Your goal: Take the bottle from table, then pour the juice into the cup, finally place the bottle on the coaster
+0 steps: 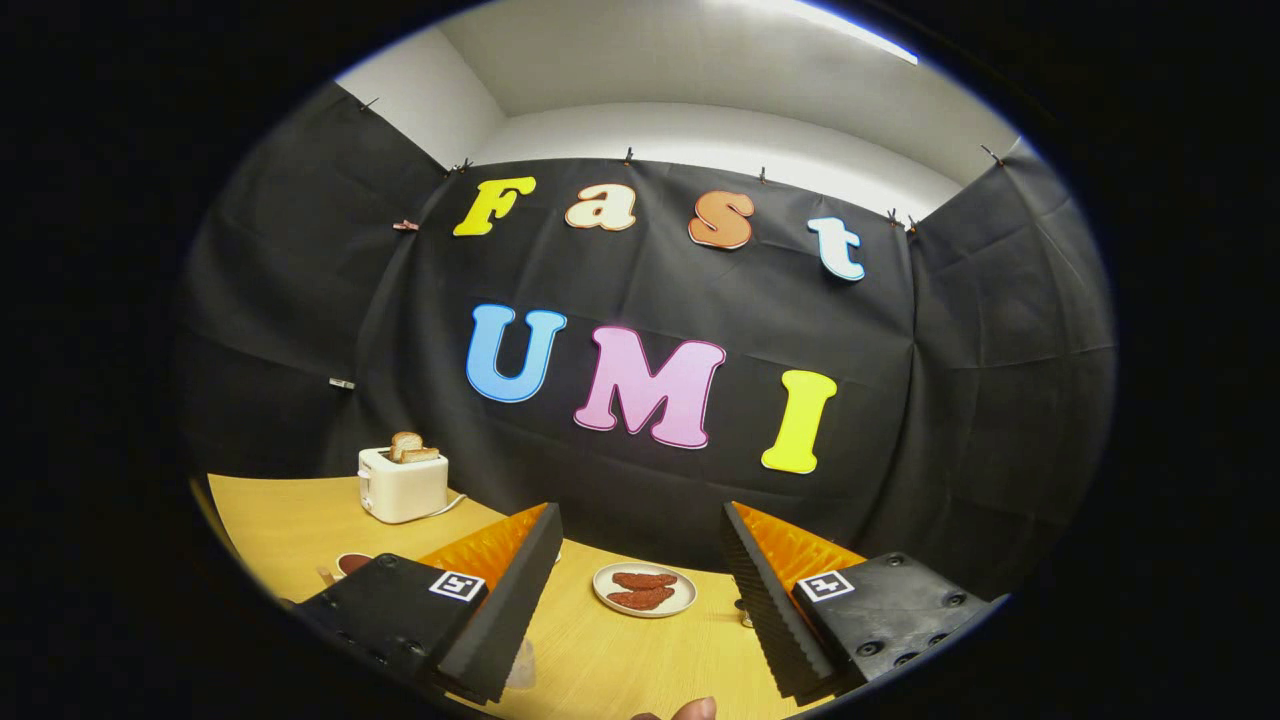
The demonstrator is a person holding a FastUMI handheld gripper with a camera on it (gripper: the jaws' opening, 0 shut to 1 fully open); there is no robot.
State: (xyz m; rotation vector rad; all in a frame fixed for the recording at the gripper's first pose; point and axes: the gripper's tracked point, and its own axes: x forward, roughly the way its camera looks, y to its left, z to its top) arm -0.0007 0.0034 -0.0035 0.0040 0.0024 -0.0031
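gripper [640,600]: wide apart, holding nothing
cup [350,565]: beside left finger
risk: bottle's hidden, so a blind grab could clip the plate [645,588]

A wooden table [290,520] carried a toaster [403,485] with bread slices near the wall, a plate [645,590] of reddish pieces farther along, and a cup [350,566] beside the toaster.

Smooth wooden table [290,520] — glossy plate [645,590] (ribbed tongs [640,555], parted).
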